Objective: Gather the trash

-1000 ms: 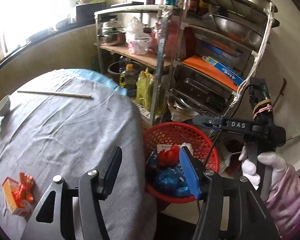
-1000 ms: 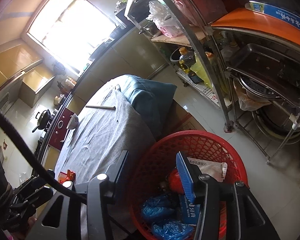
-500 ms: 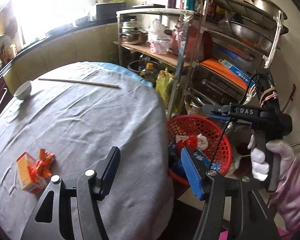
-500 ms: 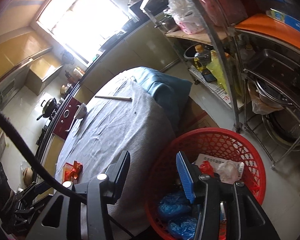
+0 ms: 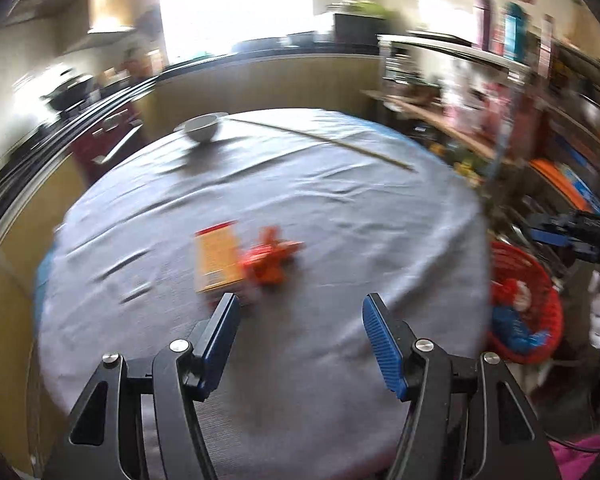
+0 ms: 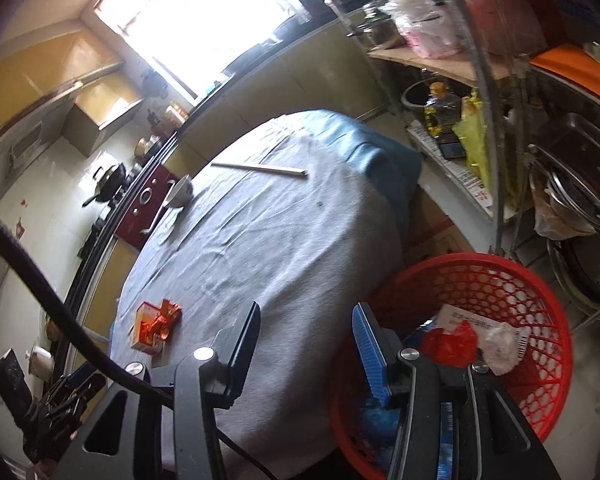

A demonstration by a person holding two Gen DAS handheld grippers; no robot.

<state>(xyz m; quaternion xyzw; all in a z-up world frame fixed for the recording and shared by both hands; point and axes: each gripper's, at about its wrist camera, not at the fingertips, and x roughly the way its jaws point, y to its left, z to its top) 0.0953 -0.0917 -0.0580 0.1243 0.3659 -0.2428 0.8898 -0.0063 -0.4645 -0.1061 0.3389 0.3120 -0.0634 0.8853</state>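
A yellow carton (image 5: 215, 258) and an orange-red crumpled wrapper (image 5: 271, 259) lie together on the grey tablecloth (image 5: 340, 216); they also show in the right wrist view, the carton (image 6: 145, 326) and the wrapper (image 6: 165, 317). My left gripper (image 5: 300, 330) is open and empty, just short of them above the table. The red mesh basket (image 6: 500, 280) beside the table holds blue, red and white trash; it also shows in the left wrist view (image 5: 540, 280). My right gripper (image 6: 306, 344) is open and empty, over the table edge and the basket rim.
A white bowl (image 5: 201, 127) and a long thin stick (image 5: 324, 142) lie at the table's far side. A metal rack (image 6: 500, 80) with pots, bags and bottles stands right of the basket. A counter with a wok (image 6: 108, 184) runs along the left.
My left gripper has swung left from the basket to face the table, and the carton and wrapper now sit just ahead of it. My right gripper has drawn back from the basket.
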